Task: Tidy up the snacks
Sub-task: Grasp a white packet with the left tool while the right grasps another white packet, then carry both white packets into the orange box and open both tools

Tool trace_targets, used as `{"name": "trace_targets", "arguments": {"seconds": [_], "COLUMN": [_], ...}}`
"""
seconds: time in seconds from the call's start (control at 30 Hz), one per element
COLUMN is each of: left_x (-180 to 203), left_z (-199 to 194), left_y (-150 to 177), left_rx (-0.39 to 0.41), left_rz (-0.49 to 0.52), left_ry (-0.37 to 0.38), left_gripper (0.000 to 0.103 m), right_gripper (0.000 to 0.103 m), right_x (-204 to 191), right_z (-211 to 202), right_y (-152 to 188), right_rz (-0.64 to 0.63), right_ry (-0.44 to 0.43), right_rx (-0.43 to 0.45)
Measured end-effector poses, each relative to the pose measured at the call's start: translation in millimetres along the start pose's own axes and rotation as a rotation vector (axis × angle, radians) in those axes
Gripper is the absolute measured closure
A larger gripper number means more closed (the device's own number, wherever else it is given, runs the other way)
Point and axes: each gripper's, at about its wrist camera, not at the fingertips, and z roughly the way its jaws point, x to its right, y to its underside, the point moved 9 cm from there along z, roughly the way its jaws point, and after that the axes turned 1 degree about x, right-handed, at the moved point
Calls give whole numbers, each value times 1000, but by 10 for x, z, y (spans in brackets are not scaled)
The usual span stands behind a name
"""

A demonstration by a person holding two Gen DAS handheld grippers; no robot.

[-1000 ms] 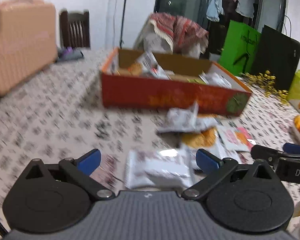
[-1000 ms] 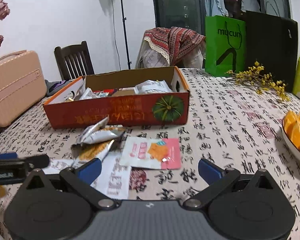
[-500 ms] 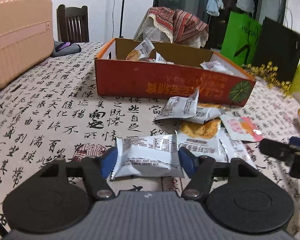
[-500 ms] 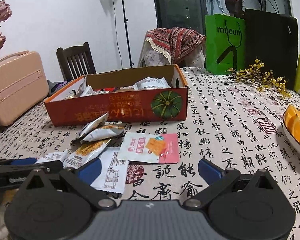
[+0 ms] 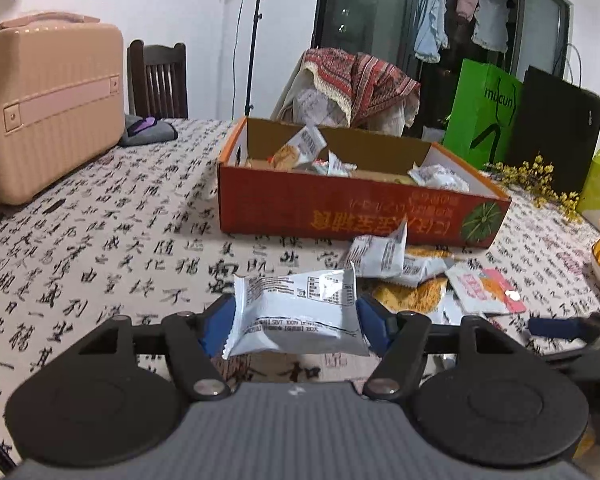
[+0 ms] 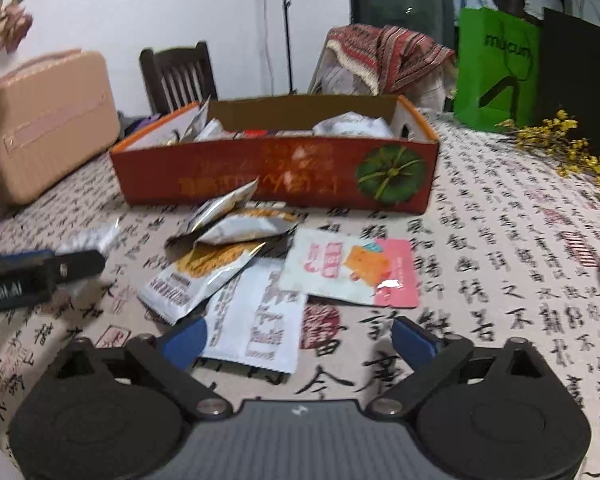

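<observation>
1. Comparing the left wrist view with the one a second before, the left gripper (image 5: 296, 320) was found closed on the white snack packet (image 5: 296, 312); a second earlier its fingers (image 5: 370, 320) had stood wide apart with the packet lying flat on the worktop (image 5: 100, 248) between them.
2. The packet was seen pinched at both short ends by the blue pads, and it appeared raised slightly off the patterned cloth, though how far clear could not be told.
3. The right gripper (image 6: 300, 338) had been brought lower and nearer to the loose pile in front of the box. Its fingers (image 6: 414, 340) were closing from their widest, yet were not pressed on anything; a flat white sachet (image 6: 256, 316) lay on the cloth between them, its near end just beside the left pad.
4. The red cardboard box (image 5: 340, 208) was seen beyond the pile, open at the top, with several packets already inside.
5. A pink-and-white packet (image 6: 352, 268) and an orange-printed packet (image 6: 204, 276) were left on the cloth, touching or overlapping one another.
6. For the task, one snack was judged secured and ready to be carried to the box, a second pick was judged under way, and several packets were still to be gathered.
</observation>
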Motion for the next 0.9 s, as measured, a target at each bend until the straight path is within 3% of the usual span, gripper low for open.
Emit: {"name": "trace_targets", "arguments": {"seconds": [0.27, 0.37, 0.57, 0.67, 0.9], "left_x": [-100, -130, -101, -102, -152], "left_z": [7, 30, 65, 70, 40], "left_y": [-57, -66, -75, -80, -96], "left_rx": [20, 20, 23, 26, 36], "left_rz": [-23, -34, -44, -45, -55], "left_ry": [4, 7, 26, 26, 19], "left_gripper": [34, 34, 33, 33, 33], "right_gripper": [19, 33, 34, 33, 53], "right_x": [-212, -272, -214, -257, -310], "right_z": [197, 190, 180, 268, 212], "right_y": [-124, -137, -195, -221, -183], "right_rz": [-45, -61, -11, -39, -67], "right_ry": [0, -17, -48, -20, -30], "right_rx": [-6, 3, 14, 7, 26]}}
